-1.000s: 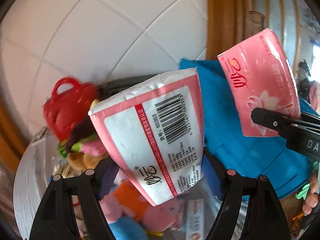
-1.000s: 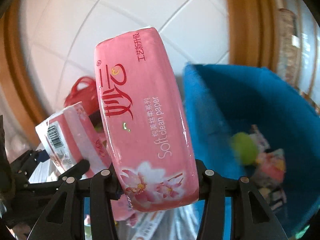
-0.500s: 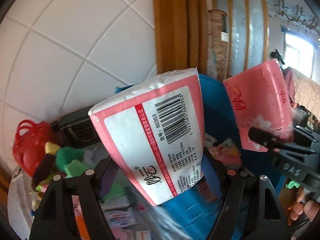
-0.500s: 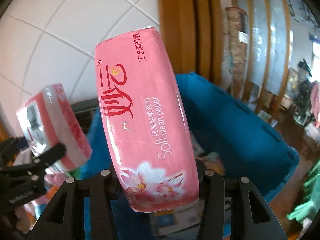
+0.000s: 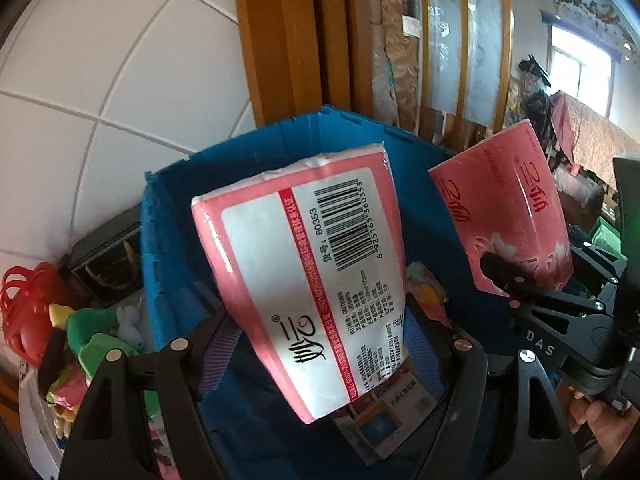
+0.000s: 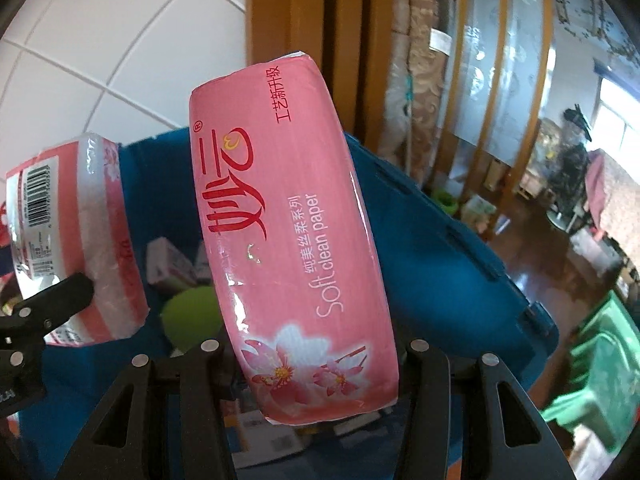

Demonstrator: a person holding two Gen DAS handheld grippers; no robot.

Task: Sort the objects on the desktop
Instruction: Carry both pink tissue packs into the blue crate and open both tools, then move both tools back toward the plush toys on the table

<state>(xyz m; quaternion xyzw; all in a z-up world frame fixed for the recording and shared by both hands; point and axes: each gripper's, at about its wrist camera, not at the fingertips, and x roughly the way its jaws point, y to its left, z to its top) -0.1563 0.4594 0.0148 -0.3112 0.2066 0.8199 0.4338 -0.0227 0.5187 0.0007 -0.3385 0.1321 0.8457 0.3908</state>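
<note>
Left wrist view: the left gripper (image 5: 320, 340) had its jaws clamped on the barcode tissue pack (image 5: 308, 272), label side facing the camera
Barcode tissue pack position: tilted, held in the air over the open blue bin (image 5: 280, 144)
Right wrist view: the right gripper (image 6: 316, 364) had its jaws clamped on the pink tissue pack (image 6: 288, 248), flower print at the lower end
Pink tissue pack position: nearly upright, above the blue bin's right part, apart from the other pack
Blue bin contents: a green ball (image 6: 188, 316), small boxes and leaflets lay at the bottom
Left of the bin: a red toy handbag (image 5: 24, 308) and green toys (image 5: 96, 336) sat in a heap
Background: white tiled wall (image 5: 100, 60) and a wooden frame (image 5: 288, 40)
Lower right corner: a hand (image 5: 592, 428) gripped the right tool's handle
</note>
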